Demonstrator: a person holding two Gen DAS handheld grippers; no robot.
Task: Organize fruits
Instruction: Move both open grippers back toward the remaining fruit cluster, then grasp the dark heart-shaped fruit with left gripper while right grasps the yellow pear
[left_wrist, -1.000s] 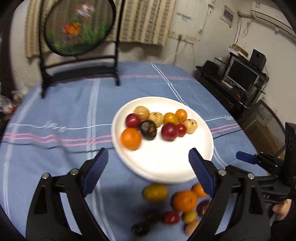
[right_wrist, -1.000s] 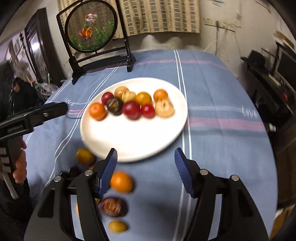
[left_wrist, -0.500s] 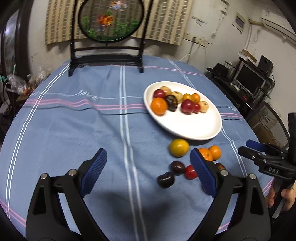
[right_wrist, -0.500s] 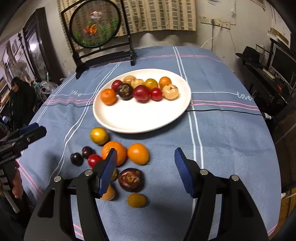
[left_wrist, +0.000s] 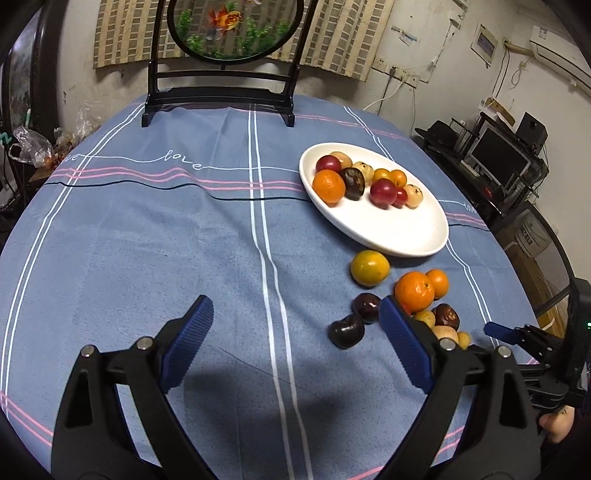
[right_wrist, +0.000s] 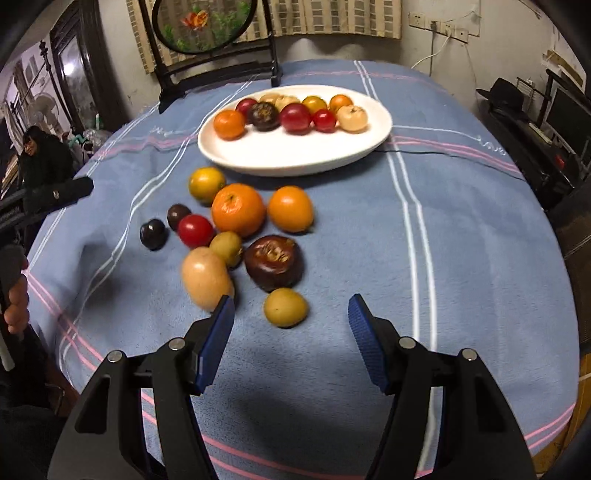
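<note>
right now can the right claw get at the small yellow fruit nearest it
Probably yes. The right claw is open and empty, and the small yellow fruit lies just ahead of its gap on bare cloth, apart from the dark brown fruit.

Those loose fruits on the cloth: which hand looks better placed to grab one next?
The right, I'd say. The right gripper stands open with the small yellow fruit just ahead of its fingers. The left gripper, also open, faces bare tablecloth, with the fruits off to its side.

Dim indoor light, fisheye-bent edges, slight blur, soft shadows.
</note>
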